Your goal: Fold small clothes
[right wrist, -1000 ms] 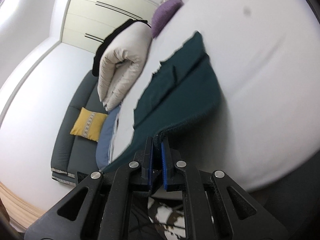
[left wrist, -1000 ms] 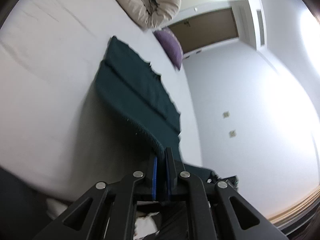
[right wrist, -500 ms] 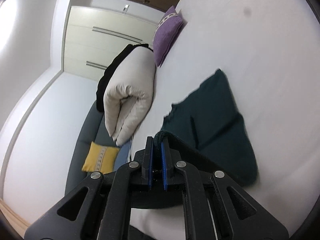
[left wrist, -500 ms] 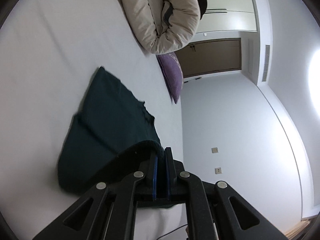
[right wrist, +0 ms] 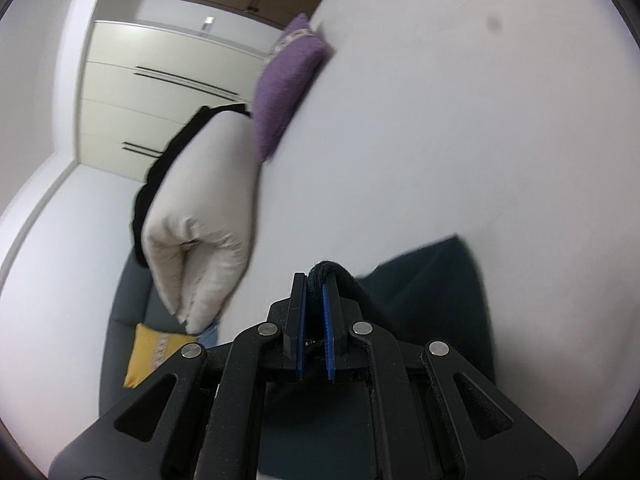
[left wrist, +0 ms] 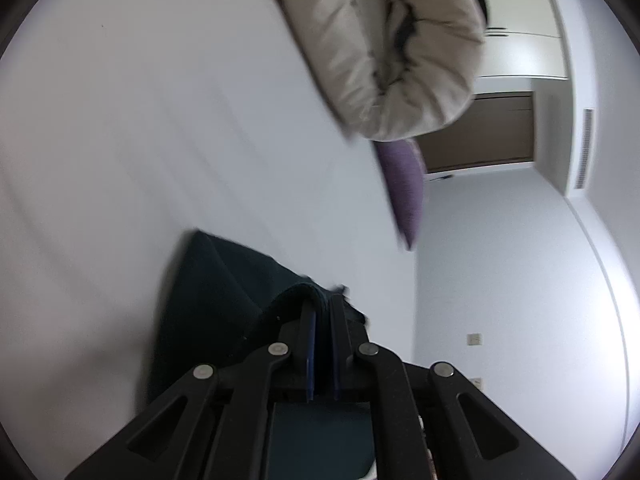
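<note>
A dark teal garment lies on the white bed, doubled over itself. My left gripper is shut on one rolled edge of it, low in the left wrist view. In the right wrist view the same dark teal garment spreads to the right of my right gripper, which is shut on another part of that edge. The cloth hangs from both grippers down onto the layer under them. Most of the garment is hidden under the gripper bodies.
A rolled beige duvet lies farther up the bed, a purple pillow beyond it. The white bed fills the right wrist view's right side. A grey sofa with a yellow cushion stands beside the bed.
Both grippers carried the garment's near edge forward over the rest of it, toward the duvet. The garment went from spread long to folded short, and the duvet looks much nearer.
</note>
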### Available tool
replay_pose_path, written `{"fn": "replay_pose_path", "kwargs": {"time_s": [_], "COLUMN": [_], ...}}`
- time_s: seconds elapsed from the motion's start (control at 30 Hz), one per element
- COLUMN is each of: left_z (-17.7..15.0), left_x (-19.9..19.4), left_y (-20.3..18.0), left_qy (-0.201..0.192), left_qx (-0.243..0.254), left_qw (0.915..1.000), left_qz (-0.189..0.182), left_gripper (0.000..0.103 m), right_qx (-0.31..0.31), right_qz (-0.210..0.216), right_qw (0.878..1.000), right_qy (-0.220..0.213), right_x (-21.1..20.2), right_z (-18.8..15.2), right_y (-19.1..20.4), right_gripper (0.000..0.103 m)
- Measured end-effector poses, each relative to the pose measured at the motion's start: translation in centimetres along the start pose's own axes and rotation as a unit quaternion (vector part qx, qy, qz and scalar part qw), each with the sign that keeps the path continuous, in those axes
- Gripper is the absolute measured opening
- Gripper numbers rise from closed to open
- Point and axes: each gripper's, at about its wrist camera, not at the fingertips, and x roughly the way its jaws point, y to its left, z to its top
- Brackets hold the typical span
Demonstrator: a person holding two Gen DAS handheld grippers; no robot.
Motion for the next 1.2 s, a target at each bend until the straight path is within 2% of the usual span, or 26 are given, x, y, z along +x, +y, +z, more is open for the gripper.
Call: {"fn": "replay_pose_path", "kwargs": {"time_s": [0.07, 0.1, 0.13, 0.17, 0.2, 0.23, 0.3, 0.37, 0.47, 0.57, 0.8, 0.9, 0.93, 1.1, 1.2], "left_z": [0.9, 1.4, 1.8, 2.0, 1.9, 1.8, 1.2, 0.5, -1.7, -4.4, -10.4, -11.5, -11.7, -12.4, -12.0], "left_x": [1.2, 1.7, 2.1, 2.1, 1.8, 1.6, 0.9, 0.2, -1.1, -2.4, -4.9, -4.7, -4.5, -4.8, -4.9], "left_y": [0.9, 1.6, 2.2, 2.6, 2.7, 2.3, 1.7, 1.2, 0.5, 0.1, 0.5, 1.2, 1.4, 2.2, 2.8], "left_qy": [-0.005, -0.007, -0.006, -0.008, -0.013, -0.015, -0.013, -0.013, -0.01, -0.01, -0.025, -0.024, -0.023, -0.025, -0.029], "left_qx": [-0.01, -0.021, -0.031, -0.04, -0.037, -0.023, 0.005, 0.027, 0.077, 0.12, 0.217, 0.237, 0.242, 0.257, 0.248], "left_qw": [0.9997, 0.9994, 0.9988, 0.9982, 0.9984, 0.9989, 0.9988, 0.9981, 0.9942, 0.9885, 0.9639, 0.9543, 0.9521, 0.9448, 0.9447], "left_qz": [0.019, 0.028, 0.037, 0.044, 0.041, 0.038, 0.046, 0.054, 0.074, 0.091, 0.152, 0.181, 0.186, 0.201, 0.212], "left_gripper": [0.008, 0.013, 0.035, 0.052, 0.055, 0.056, 0.056, 0.058, 0.058, 0.058, 0.058, 0.058, 0.058, 0.05, 0.031], "right_qx": [0.009, 0.007, 0.003, -0.008, -0.017, -0.02, -0.025, -0.043, -0.079, -0.141, -0.26, -0.278, -0.28, -0.276, -0.287], "right_qz": [-0.011, -0.025, -0.042, -0.067, -0.091, -0.097, -0.092, -0.097, -0.103, -0.118, -0.165, -0.159, -0.155, -0.161, -0.166], "right_qw": [1.0, 1.0, 0.999, 0.998, 0.996, 0.995, 0.995, 0.994, 0.991, 0.983, 0.95, 0.946, 0.946, 0.946, 0.942], "right_qy": [0.004, 0.01, 0.012, 0.012, 0.01, 0.007, -0.007, -0.019, -0.013, 0.006, 0.045, 0.05, 0.051, 0.054, 0.053], "right_x": [2.6, 4.1, 5.1, 6.2, 7.1, 7.6, 7.5, 6.9, 5.5, 4.4, 2.2, 0.9, -0.6, -2.1, -2.9], "right_z": [1.0, 1.5, 1.7, 2.1, 2.4, 2.5, 2.7, 2.3, 0.6, -1.8, -8.0, -10.3, -11.0, -12.5, -13.7], "right_y": [-0.9, -1.3, -1.5, -1.7, -1.9, -2.1, -2.2, -1.9, -1.0, 0.5, 1.8, 1.8, 0.6, -0.8, -0.9], "right_gripper": [0.006, 0.009, 0.01, 0.012, 0.018, 0.022, 0.043, 0.048, 0.048, 0.048, 0.048, 0.048, 0.048, 0.046, 0.046]}}
